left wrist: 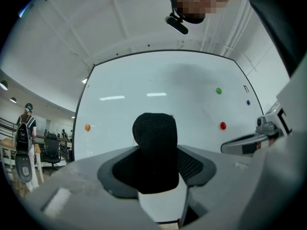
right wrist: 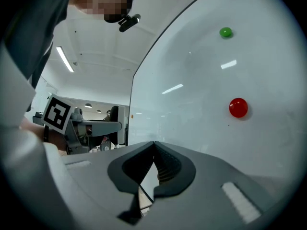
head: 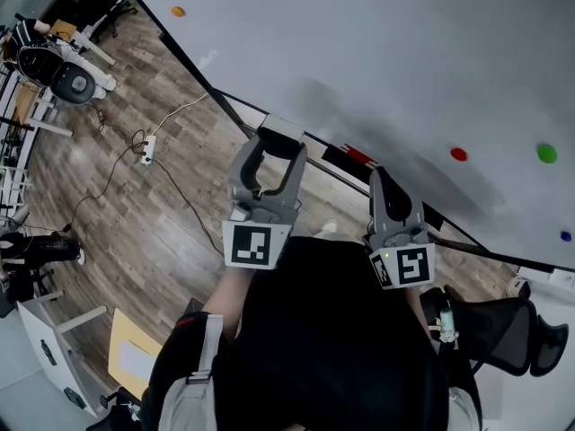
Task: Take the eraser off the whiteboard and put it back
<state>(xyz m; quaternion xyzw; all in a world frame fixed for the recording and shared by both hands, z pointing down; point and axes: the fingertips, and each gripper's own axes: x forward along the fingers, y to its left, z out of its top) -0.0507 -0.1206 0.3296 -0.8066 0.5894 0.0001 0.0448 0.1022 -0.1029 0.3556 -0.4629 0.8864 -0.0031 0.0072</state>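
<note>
As the block-shaped whiteboard eraser [left wrist: 154, 147], black felt on its face and grey on its back, sat clamped between the wide-spread jaws of the left gripper [head: 277, 146], it hung just in front of the large white whiteboard [head: 377, 52], near that board's lower edge. Whether the felt touched the surface could not be told. The left gripper pointed level at the board, with its marker cube toward the person.

Just to its right, the right gripper [right wrist: 153, 145] also faced the lower edge. Its jaws were pressed together at the tips with nothing between them.

A round red magnet [head: 458, 154] clung to the board beyond the right gripper, a little above the lower edge. A round green magnet [head: 546, 153] sat farther toward the right edge, and a small blue magnet [head: 564, 236] lay below the green one, near the lower right corner. A round orange magnet [head: 178, 11] stuck close to the left edge.

Below the board lay a wood-patterned floor [head: 135, 232], where a white power strip [head: 146, 151] trailed its cable. A black mesh office chair [head: 503, 330] stood at the person's right.
</note>
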